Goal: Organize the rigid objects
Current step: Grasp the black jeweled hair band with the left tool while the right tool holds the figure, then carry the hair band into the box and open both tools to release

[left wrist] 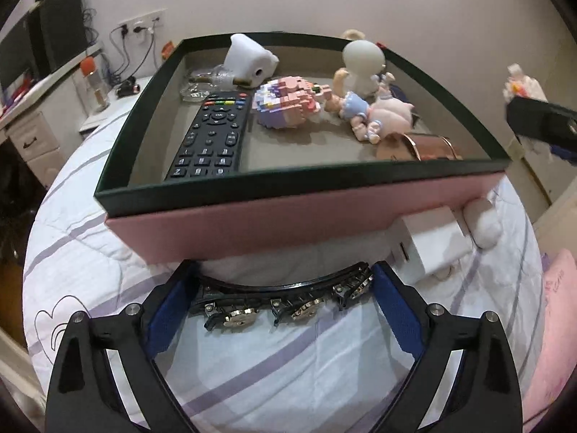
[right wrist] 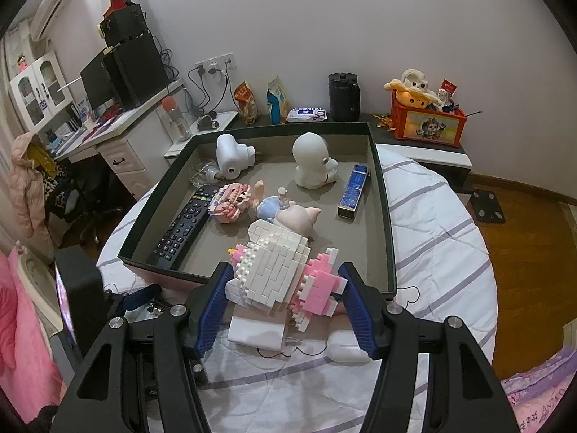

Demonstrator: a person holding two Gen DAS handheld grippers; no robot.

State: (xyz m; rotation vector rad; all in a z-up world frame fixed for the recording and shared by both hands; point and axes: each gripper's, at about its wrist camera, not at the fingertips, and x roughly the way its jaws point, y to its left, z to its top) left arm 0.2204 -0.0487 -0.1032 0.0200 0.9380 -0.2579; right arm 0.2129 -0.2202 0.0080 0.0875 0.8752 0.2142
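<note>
A shallow box (left wrist: 299,187) with a dark green rim and pink side sits on the bed. It holds a black remote (left wrist: 212,137), a pink brick figure (left wrist: 288,103), dolls (left wrist: 364,108) and white figurines. My left gripper (left wrist: 285,288) is shut on a black jewelled headband (left wrist: 288,301), low in front of the box. My right gripper (right wrist: 285,292) is shut on a white and pink brick figure (right wrist: 281,270), held above the box's near rim (right wrist: 259,283). The box also shows in the right wrist view with a blue tube (right wrist: 355,193) inside.
A white charger block (left wrist: 429,241) and a white plush piece (left wrist: 481,222) lie on the striped bedsheet by the box. A desk (right wrist: 119,122) with a monitor stands at left. A headboard shelf (right wrist: 414,137) carries a red toy crate, a black jug and snack bags.
</note>
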